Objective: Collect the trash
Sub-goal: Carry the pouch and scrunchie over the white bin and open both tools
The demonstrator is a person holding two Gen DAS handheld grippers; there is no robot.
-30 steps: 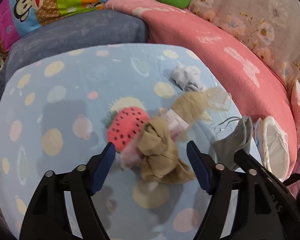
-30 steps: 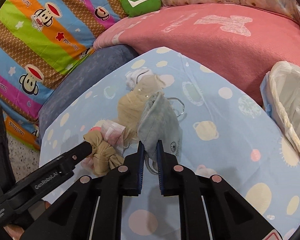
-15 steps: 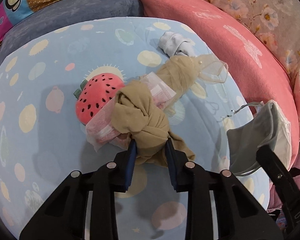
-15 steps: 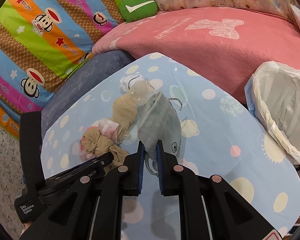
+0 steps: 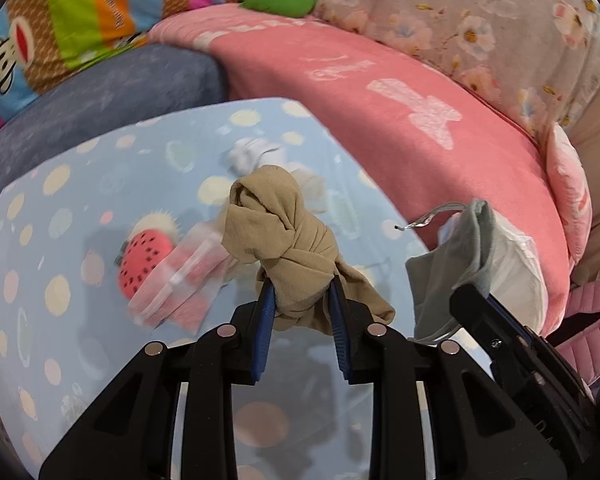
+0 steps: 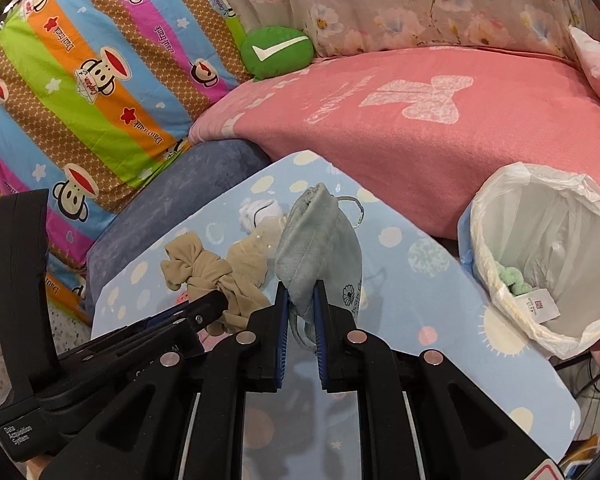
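Observation:
My left gripper (image 5: 300,284) is shut on a knotted tan stocking (image 5: 278,232), held up off the light blue spotted table (image 5: 80,208). The same tan stocking (image 6: 204,270) shows in the right wrist view at the tip of the left gripper (image 6: 212,302). My right gripper (image 6: 302,286) is shut on a grey face mask (image 6: 320,248), also lifted; the grey mask (image 5: 452,264) appears at the right of the left wrist view. A bin lined with a white bag (image 6: 548,248) stands at the table's right side with some trash inside.
On the table lie a strawberry toy (image 5: 142,256), a clear pink-striped wrapper (image 5: 180,284), a second tan stocking (image 6: 252,256) and a white wad (image 6: 258,212). A pink blanket (image 6: 420,120), grey cushion (image 5: 100,96) and striped monkey quilt (image 6: 80,72) surround the table.
The left jaws closed on the tan stocking and lifted it off the table. The right gripper rose with the mask, and the lined bin came further into its view.

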